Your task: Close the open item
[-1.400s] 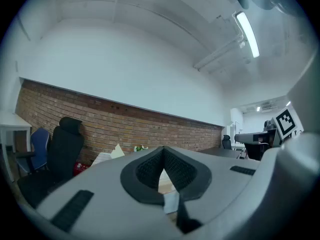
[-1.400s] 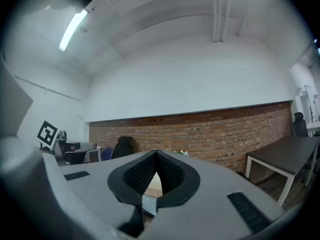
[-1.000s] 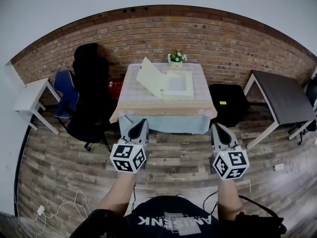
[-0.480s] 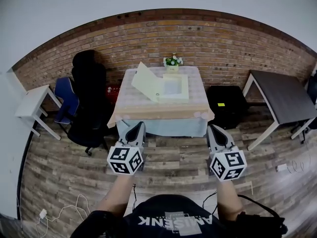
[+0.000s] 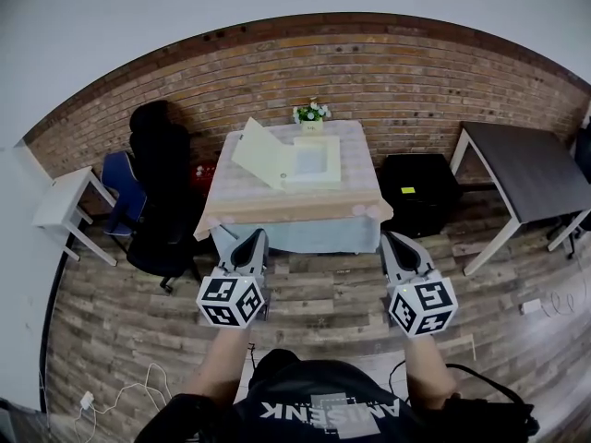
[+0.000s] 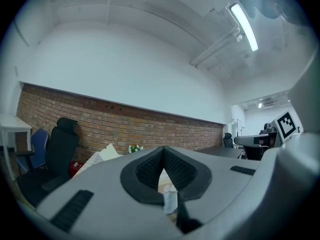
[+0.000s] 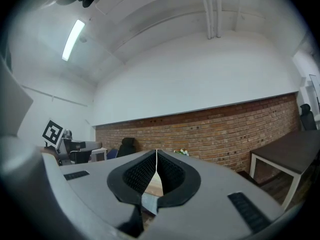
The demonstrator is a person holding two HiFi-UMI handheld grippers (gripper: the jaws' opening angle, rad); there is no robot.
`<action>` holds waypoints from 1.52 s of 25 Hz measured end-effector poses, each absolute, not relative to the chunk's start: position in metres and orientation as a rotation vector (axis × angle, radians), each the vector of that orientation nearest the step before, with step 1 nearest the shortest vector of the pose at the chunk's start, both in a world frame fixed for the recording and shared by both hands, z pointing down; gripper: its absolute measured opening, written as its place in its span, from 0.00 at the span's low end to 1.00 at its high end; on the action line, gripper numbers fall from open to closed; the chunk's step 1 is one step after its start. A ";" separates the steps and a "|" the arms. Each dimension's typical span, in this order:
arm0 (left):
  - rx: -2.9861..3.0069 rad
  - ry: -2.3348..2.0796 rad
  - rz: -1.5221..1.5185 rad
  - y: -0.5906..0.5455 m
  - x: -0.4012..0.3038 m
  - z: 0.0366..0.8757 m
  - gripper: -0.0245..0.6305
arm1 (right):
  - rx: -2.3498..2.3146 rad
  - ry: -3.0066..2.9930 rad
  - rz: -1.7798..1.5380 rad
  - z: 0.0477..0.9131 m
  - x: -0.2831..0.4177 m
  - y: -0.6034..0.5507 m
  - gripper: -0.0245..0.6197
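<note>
A pale cream box (image 5: pixel 309 164) lies on the cloth-covered table (image 5: pixel 240 197) ahead, its lid (image 5: pixel 259 153) raised and leaning to the left. In the left gripper view the lid (image 6: pixel 102 153) peeks above the jaws. My left gripper (image 5: pixel 252 241) and right gripper (image 5: pixel 395 242) hang side by side over the wooden floor, short of the table's front edge. Both are shut with nothing between their jaws, which meet at their tips in the gripper views (image 6: pixel 163 151) (image 7: pixel 156 154).
A small flower pot (image 5: pixel 311 113) stands at the table's far edge against the brick wall. A black office chair (image 5: pixel 162 187) and a blue chair (image 5: pixel 122 185) stand left of the table, a white side table (image 5: pixel 65 206) further left. A black case (image 5: pixel 417 192) and a dark desk (image 5: pixel 526 178) are to the right.
The table and box have shifted slightly left and up in the head view as the view turns. Both grippers stay shut in much the same place, a little lower.
</note>
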State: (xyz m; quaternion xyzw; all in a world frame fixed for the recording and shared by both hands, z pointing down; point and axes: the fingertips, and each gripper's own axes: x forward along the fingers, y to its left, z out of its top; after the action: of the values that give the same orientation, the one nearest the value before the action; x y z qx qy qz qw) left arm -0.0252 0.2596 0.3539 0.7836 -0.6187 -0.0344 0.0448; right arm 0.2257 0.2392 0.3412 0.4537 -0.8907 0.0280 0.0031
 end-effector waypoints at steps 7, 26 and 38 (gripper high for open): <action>2.406 -1.906 -0.102 0.242 -0.023 0.354 0.06 | 1.433 -2.806 0.075 0.343 0.234 0.224 0.10; 2.383 -1.892 -0.121 0.092 -0.116 0.379 0.06 | 1.453 -2.733 0.067 0.355 0.154 0.085 0.10; 2.347 -1.822 -0.084 -0.008 -0.180 0.409 0.06 | 1.480 -2.642 0.134 0.376 0.097 -0.012 0.10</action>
State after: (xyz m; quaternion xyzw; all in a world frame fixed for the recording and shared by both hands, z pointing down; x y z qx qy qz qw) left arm -0.1796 -0.0078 0.4089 0.7867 -0.6109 -0.0281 0.0845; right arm 0.0966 -0.0119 0.3761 0.4874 -0.8703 0.0440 0.0555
